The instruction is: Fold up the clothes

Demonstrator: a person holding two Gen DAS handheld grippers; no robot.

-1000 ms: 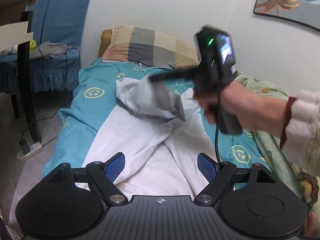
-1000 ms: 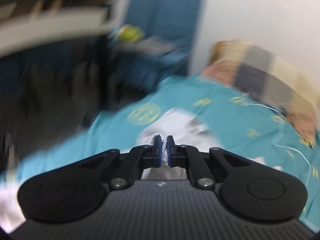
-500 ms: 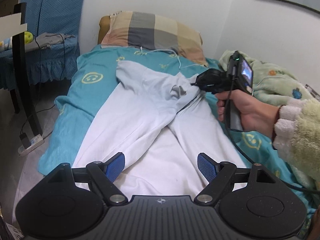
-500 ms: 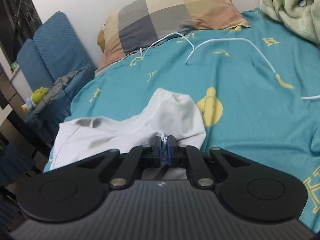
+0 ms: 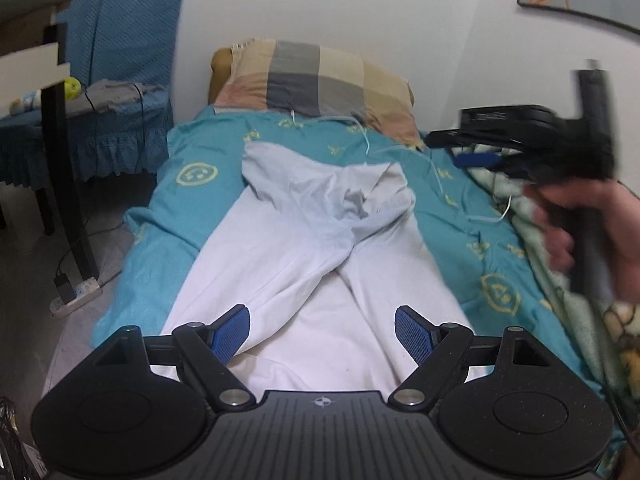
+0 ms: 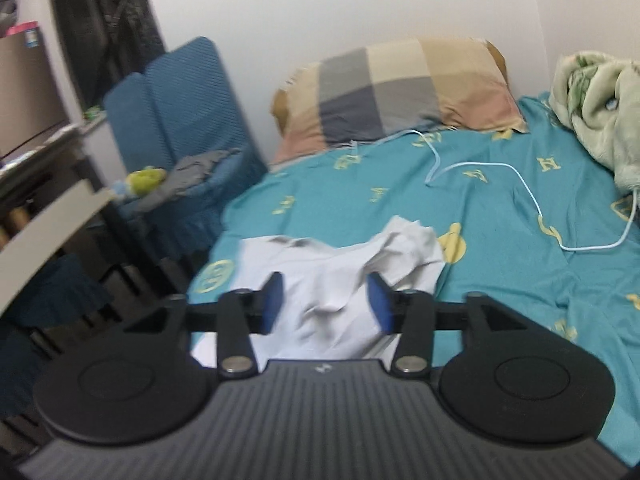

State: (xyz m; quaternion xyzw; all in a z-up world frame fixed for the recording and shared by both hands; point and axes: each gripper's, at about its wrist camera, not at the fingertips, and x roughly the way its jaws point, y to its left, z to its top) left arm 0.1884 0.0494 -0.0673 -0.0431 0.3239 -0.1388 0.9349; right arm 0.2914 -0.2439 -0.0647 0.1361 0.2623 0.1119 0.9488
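Folding has only begun, we judge: the single white cotton garment [image 5: 320,264] lies lengthwise along the middle of the teal patterned bedsheet [image 5: 192,200], its far end bunched and doubled over (the rest unfolded). We hold our left gripper [image 5: 322,330] released over the near end, and our right gripper [image 6: 322,304] released above the far bunch. We count one checked pillow [image 5: 316,80], one white cable [image 6: 520,184].
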